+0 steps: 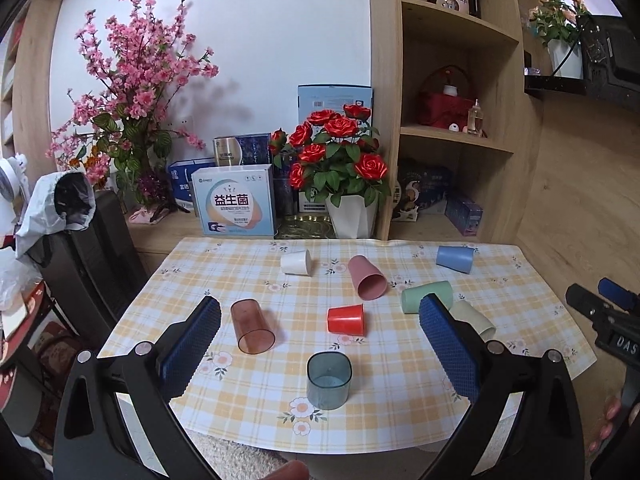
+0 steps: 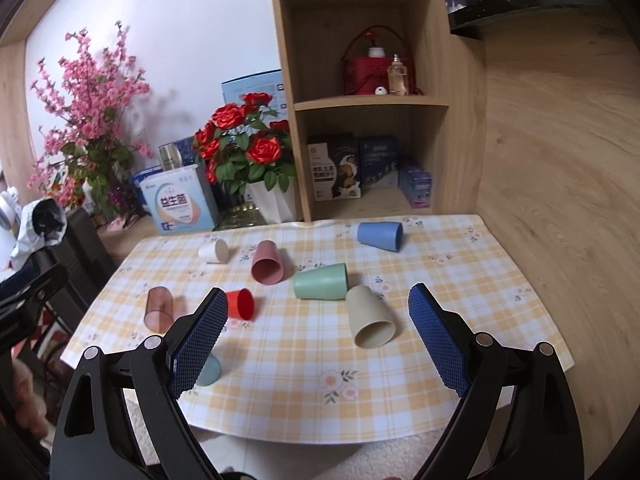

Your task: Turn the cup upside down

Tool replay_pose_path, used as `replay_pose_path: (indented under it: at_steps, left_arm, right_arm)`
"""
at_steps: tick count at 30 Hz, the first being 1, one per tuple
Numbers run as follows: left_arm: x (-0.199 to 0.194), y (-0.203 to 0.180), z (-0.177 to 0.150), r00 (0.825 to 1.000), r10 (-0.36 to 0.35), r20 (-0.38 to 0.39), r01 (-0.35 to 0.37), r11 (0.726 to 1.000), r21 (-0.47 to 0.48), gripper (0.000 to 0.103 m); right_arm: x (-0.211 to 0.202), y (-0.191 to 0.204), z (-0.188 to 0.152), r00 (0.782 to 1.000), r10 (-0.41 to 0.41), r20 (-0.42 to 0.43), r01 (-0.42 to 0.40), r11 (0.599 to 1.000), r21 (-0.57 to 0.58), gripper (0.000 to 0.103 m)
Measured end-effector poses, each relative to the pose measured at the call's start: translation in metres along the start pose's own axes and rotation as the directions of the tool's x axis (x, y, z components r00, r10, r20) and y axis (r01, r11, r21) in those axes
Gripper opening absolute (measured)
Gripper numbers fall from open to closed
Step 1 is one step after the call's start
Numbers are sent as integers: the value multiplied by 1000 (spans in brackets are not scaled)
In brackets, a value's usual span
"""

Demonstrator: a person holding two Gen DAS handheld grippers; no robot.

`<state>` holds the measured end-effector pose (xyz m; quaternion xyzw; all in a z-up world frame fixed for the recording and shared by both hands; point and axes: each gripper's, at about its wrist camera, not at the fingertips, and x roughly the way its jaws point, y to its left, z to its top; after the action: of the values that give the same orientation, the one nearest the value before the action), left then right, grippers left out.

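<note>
While both grippers, left gripper and right gripper, hung with jaws apart and empty, the teal cup stood upright and empty at the near edge. Red cup, pink cup and green cup lay tipped on the checked tablecloth farther back, a rose pot beyond.

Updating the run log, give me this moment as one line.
left gripper: open, empty | right gripper: open, empty | teal cup: upright, nearest | other cups: lying on sides | flip: not started
</note>
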<state>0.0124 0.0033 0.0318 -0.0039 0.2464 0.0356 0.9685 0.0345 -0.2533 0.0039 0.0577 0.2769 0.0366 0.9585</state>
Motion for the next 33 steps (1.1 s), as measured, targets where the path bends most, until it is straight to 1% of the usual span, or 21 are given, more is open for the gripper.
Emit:
replay_pose_path:
  at_steps: [5, 11, 33]
  left_arm:
    - [-3, 0, -6, 1000, 3, -2, -3, 1000, 4, 97]
    - [-7, 0, -7, 1000, 4, 17, -4, 1000, -1, 97]
    - [-11, 1, -7, 999, 15, 33, -15, 1000, -1, 97]
  right_arm:
    - [2, 0, -6, 1000, -9, -17, 9, 1000, -4, 89]
    - [2, 4, -9, 1000, -12, -23, 11, 1000, -12, 89]
    - [3, 8, -10, 1000, -15, -20, 14, 1000, -18, 89]
